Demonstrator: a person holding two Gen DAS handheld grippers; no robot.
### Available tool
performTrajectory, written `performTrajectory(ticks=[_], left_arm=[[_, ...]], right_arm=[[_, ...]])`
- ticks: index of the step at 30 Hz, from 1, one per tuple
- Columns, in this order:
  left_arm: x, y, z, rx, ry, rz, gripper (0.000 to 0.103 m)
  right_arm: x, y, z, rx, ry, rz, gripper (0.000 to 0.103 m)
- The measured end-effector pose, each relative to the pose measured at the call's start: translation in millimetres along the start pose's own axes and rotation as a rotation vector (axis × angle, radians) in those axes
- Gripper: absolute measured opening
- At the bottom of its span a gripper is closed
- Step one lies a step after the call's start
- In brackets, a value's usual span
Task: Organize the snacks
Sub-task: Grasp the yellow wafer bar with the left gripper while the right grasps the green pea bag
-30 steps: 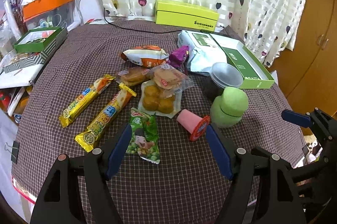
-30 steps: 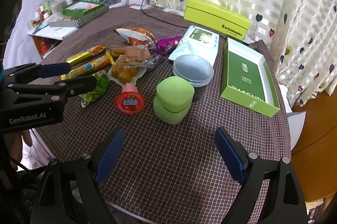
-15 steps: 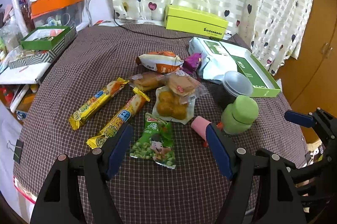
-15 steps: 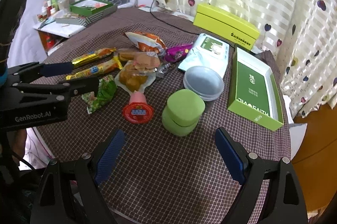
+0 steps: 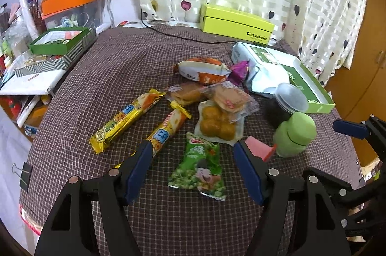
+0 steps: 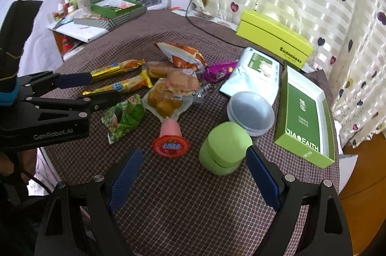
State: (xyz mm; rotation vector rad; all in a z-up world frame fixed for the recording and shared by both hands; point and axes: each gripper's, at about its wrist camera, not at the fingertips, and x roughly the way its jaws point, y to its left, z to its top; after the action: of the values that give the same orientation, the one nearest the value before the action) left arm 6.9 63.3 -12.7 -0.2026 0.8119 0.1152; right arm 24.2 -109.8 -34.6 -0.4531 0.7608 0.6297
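Note:
Snacks lie in a heap on the checked tablecloth. A green pea packet lies between the fingers of my open left gripper, which hovers above it. Two yellow snack bars, a pack of round cakes, an orange packet and a pink jelly cup lie around it. My right gripper is open and empty, near the jelly cup and a green lidded jar. The left gripper also shows in the right wrist view.
A stack of clear plastic bowls, a silver pouch and an open green box lie at the right. A yellow-green box stands at the back by the curtain. Cluttered shelves and boxes stand beyond the table's left edge.
Both grippers have drawn back from the table, so the snacks sit farther up in both views. The pea packet now lies between the left fingers. Both grippers stay open.

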Motion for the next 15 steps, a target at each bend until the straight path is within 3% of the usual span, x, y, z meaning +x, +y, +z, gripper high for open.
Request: performTrajectory(ticks=[15], left_arm=[[19.8,43.0,10.1,-0.034,0.007,0.070,0.070]], right_arm=[[12.8,7.0,26.5,-0.046,-0.054,0.114,0.089]])
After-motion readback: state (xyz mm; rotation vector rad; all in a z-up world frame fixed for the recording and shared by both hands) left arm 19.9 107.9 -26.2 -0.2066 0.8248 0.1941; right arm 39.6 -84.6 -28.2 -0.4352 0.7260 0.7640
